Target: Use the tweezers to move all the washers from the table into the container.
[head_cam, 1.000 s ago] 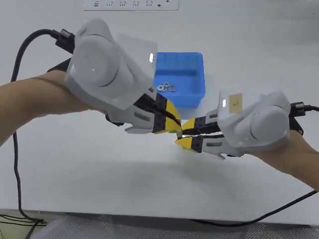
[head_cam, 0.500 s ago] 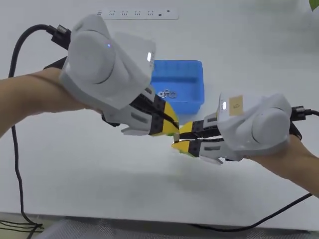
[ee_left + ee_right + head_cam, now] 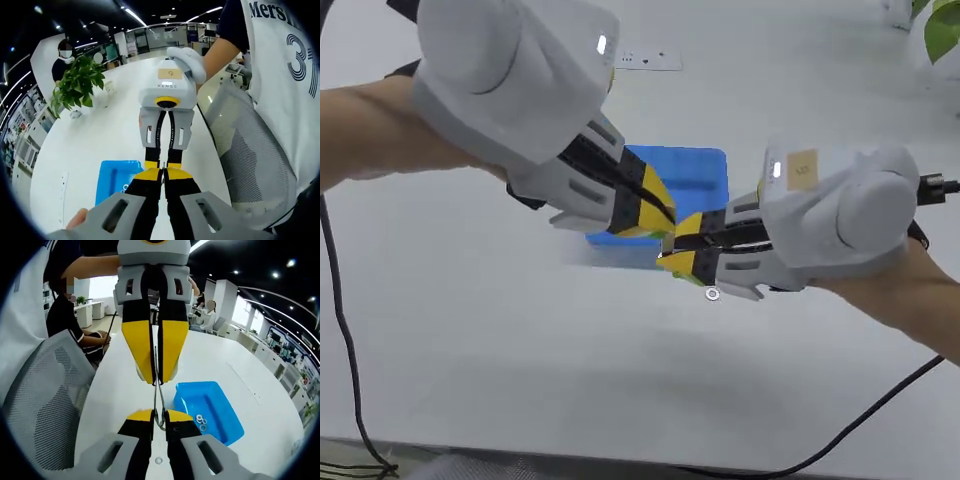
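The right gripper view showed tweezers (image 3: 157, 396) clamped by both left gripper (image 3: 156, 380) and right gripper (image 3: 159, 414); the head view left them indistinct.

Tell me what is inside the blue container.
A few washers lie clustered near one corner of the container. In the head view the left gripper covers part of it, so the washers are hidden there.

The head view looks down and forward from close over the desk (image 3: 470, 340), where the left gripper (image 3: 665, 232) and right gripper (image 3: 670, 262) meet mid-frame. The left gripper view faces along its jaws at the right gripper. The right gripper view looks back along the tweezers (image 3: 157, 390) (nose to nose). All three views share the blue container (image 3: 705, 172).
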Motion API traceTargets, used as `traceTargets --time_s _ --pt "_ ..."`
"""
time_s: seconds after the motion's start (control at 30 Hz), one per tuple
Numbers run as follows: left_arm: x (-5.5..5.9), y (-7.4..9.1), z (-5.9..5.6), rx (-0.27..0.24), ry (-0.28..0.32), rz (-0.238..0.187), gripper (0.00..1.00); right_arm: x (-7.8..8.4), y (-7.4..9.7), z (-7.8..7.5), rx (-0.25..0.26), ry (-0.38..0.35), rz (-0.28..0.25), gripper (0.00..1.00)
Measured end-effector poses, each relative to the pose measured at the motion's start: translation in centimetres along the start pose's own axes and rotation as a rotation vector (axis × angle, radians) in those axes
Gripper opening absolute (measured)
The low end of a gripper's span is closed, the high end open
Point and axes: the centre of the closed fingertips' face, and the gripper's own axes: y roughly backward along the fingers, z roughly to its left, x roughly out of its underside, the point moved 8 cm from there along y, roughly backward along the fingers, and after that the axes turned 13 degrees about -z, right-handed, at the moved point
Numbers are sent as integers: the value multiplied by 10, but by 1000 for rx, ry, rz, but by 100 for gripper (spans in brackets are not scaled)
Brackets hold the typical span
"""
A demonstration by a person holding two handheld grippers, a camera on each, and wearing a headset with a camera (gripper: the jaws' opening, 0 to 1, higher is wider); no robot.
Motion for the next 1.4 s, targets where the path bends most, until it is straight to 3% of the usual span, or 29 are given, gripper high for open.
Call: traceTargets --time_s 0.4,0.73,1.03,1.4 --pt "0 15 25 -24 -19 -3 6 -14 -15 -28 2 23 -39 10" --pt "5 20 65 -39 -34 -15 6 -14 -22 -64 48 20 -66 10" --pt "30 9 89 -40 -14 -6 6 6 -36 -84 52 21 -31 10" --pt "69 -11 101 -36 71 0 6 43 -53 -92 25 -42 30 10"
